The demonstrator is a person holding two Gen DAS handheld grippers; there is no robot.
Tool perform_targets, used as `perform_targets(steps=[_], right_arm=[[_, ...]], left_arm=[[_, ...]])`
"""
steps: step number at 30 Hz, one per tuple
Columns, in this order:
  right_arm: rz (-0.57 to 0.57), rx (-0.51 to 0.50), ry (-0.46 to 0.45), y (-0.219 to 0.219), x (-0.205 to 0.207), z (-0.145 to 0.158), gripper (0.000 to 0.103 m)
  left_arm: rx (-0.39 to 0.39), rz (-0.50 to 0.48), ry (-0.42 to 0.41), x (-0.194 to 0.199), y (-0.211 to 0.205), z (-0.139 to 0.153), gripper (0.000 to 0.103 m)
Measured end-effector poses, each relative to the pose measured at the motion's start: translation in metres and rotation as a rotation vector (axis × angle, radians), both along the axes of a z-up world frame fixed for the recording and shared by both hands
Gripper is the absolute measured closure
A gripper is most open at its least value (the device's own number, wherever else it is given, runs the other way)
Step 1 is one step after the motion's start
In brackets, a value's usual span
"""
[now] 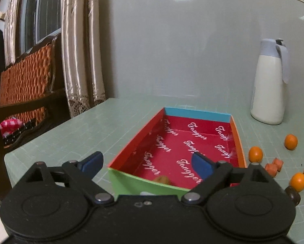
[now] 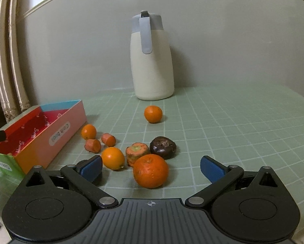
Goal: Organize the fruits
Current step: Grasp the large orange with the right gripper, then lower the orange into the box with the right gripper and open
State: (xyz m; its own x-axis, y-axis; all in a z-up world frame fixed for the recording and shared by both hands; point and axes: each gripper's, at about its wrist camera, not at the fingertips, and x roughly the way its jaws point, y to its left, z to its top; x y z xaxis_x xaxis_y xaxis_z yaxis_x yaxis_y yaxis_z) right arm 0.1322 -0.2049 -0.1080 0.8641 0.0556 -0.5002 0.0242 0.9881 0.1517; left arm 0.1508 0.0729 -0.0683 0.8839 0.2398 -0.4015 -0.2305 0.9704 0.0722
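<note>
A cardboard box (image 1: 134,145) with a red printed inside lies on the green grid mat. My left gripper (image 1: 146,160) hangs open over its near end with nothing between the fingers. A blurred brownish piece (image 1: 162,180) lies inside by the green near wall. In the right wrist view, my right gripper (image 2: 152,167) is open around a large orange (image 2: 150,170), and the blue pads (image 2: 210,167) stand clear of it. Close behind lie a small orange (image 2: 113,158), a carrot top (image 2: 136,153) and a dark round fruit (image 2: 163,147).
Two carrot pieces (image 2: 93,145) and two more small oranges (image 2: 88,131) lie between the box (image 2: 50,130) and a white jug (image 2: 152,61) by the wall. Left of the table stand a wooden sofa (image 1: 26,85) and curtains (image 1: 80,50).
</note>
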Motion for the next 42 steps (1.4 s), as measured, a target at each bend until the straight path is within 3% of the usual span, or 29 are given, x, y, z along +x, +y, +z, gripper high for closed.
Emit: perform_targets(steps=[1,2,8,10,14,21,28,35,39,42], right_arm=[[0.002,0.01,0.016,-0.001,0.002,-0.001,0.052],[-0.003,0.026,0.037,-0.002,0.005,-0.004,0.055],[-0.02,0.039,0.083,0.0,0.013,-0.012,0.055],[-0.027,0.045,0.075,0.0,0.013,-0.013,0.061],[-0.018,0.072,0.02,0.005,0.007,-0.005,0.061],[0.26,0.107,-0.154,0.065,0.002,0.023,0.061],[0.461,0.095,-0.165,0.133,0.033,0.023,0.061],[0.529,0.089,-0.133,0.151,0.043,0.006,0.06],[0.524,0.119,-0.163,0.142,0.036,0.011,0.036],[0.493,0.146,-0.201,0.129,0.031,0.019,0.031]], left_arm=[[-0.006,0.008,0.004,-0.001,0.004,0.001,0.016],[-0.01,0.017,0.005,-0.002,0.006,0.001,0.015],[-0.018,0.068,-0.022,-0.017,0.028,0.007,0.011],[-0.026,0.087,-0.024,-0.022,0.037,0.008,0.011],[-0.068,0.151,-0.023,-0.031,0.059,0.01,0.008],[-0.157,0.277,0.003,-0.034,0.097,0.007,0.008],[-0.174,0.307,0.015,-0.036,0.108,0.004,0.008],[-0.178,0.3,0.026,-0.033,0.109,0.003,0.008],[-0.163,0.29,0.024,-0.032,0.103,0.003,0.008],[-0.149,0.281,0.023,-0.031,0.098,0.002,0.008]])
